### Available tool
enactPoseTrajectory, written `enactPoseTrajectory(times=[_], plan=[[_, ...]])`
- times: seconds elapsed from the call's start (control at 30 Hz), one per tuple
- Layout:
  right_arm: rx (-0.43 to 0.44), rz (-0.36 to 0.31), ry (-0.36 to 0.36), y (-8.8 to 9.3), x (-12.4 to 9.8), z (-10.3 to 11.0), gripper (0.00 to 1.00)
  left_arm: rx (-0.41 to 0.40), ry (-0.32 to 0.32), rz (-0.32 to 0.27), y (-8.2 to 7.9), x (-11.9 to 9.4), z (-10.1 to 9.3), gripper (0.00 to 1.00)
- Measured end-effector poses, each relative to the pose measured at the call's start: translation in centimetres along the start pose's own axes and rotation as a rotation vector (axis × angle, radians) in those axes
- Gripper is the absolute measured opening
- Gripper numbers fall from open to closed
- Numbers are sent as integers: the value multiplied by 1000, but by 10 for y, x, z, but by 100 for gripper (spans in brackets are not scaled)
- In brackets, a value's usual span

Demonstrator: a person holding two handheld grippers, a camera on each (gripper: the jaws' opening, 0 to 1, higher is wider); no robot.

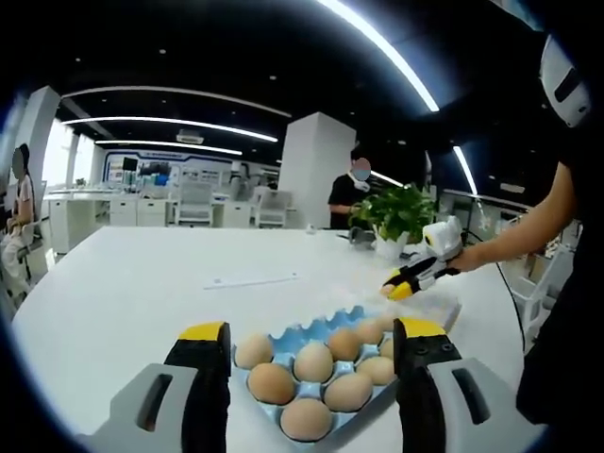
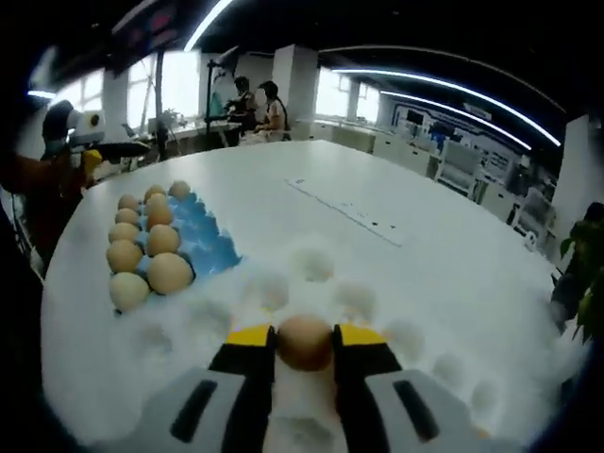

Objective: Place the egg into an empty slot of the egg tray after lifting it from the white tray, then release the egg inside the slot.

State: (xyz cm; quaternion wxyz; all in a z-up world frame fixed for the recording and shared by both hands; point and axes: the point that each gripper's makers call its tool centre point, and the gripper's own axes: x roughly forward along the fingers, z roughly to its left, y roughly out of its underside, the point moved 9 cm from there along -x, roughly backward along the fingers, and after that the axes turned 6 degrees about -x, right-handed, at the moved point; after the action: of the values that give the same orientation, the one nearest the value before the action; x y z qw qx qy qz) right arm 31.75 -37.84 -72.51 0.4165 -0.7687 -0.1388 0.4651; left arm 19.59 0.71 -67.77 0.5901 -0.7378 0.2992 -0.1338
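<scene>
Brown egg (image 2: pixel 304 342) sat clamped in your right tool (image 2: pixel 304 347) over the white tray (image 2: pixel 377 311); the blue egg tray (image 2: pixel 203 241) lay far-left; your left tool (image 1: pixel 311 344) stood open.

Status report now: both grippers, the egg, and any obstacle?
Right gripper shut on egg, over white tray. Left gripper open, above blue egg tray. Empty blue slots free; nothing in the way.

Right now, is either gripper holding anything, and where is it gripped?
The right gripper holds an egg, pinched by its sides between the yellow fingertips, over the white tray. The left gripper is open and holds nothing.
</scene>
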Motion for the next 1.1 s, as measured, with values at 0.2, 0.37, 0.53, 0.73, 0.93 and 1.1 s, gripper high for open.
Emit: enactPoseTrajectory(times=[0.2, 0.37, 0.53, 0.73, 0.93, 1.1], plan=[[-2, -24, -25, 2, 2, -2, 25, -2, -4, -9, -1, 1, 0, 71], [42, -21, 28, -2, -1, 1, 23, -2, -12, -10, 0, 0, 1, 74], [96, -67, 57, -7, -10, 0, 23, 0, -11, -9, -1, -1, 0, 73], [176, -139, 52, -20, -16, -2, 23, -1, -5, -1, 0, -2, -1, 73], [131, -150, 37, -31, -15, 3, 23, 2, -4, -1, 1, -2, -2, 73], [130, -168, 12, -39, -10, 8, 23, -2, -1, -3, 1, -2, -3, 73]])
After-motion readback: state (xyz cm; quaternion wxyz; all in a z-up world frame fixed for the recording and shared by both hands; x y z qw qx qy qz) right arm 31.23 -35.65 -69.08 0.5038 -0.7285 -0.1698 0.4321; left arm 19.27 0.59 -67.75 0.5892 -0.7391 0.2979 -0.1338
